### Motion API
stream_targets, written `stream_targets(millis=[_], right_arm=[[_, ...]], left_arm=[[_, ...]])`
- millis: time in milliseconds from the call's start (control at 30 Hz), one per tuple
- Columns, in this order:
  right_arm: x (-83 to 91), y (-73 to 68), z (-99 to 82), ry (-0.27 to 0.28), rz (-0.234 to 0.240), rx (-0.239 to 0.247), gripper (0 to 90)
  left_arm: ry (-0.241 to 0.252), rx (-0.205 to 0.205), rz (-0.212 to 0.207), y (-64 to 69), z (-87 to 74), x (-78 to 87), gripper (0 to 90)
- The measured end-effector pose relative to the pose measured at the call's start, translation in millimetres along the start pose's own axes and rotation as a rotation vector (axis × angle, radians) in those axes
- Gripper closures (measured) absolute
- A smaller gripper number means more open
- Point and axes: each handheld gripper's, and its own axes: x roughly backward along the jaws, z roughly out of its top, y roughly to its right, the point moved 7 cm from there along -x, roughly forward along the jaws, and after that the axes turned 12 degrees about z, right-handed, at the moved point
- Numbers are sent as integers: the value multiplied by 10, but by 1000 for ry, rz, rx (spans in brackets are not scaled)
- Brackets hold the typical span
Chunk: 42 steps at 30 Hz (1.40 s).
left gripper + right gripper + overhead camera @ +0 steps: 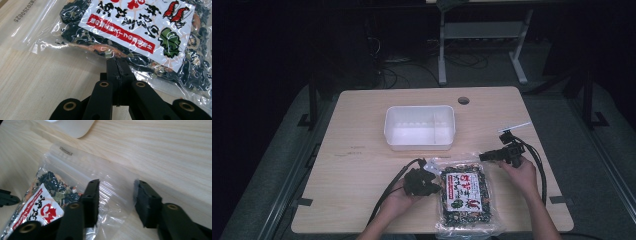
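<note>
Spread fingers (147, 202), clear snack bag (75, 182), table (162, 152)

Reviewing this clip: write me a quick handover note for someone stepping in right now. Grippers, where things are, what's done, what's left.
Left gripper: jaws together, tips at the left edge of the snack bag; whether they pinch the plastic cannot be told.
Right gripper: open, jaws straddling the bag's clear top corner, not yet closed.
The bag lies flat at the table's near edge, between both hands. The white bin sits behind it, nothing visible inside.
Done: both grippers brought to the bag.
Left, probably: close the right gripper, lift the bag, perhaps move it to the bin.
</note>
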Motion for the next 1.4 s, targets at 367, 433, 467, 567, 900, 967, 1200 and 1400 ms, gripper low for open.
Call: stream_targets(millis=[367,433,467,567,900,967,1200,1400], right_arm=[[151,46,-72,44,77,-15,883],[163,37,-73,43,76,-10,886],[192,21,-78,40,70,-3,890],[258,-14,-76,47,63,17,892],[633,-217,-29,126,33,90,893],[771,-293,-14,159,29,119,894],[999,-383,-34,201,14,144,895],[1136,-514,-15,230,21,180,895]], left_arm=[[11,21,-5,-20,3,-7,893],[12,26,-10,-17,4,-3,868],[27,37,-18,-8,13,12,853],[42,49,-25,-11,20,37,750],[77,139,-77,-33,53,62,406],[80,162,-107,-28,63,42,347],[80,185,-157,6,81,-19,292],[102,220,-216,38,131,-70,266]])
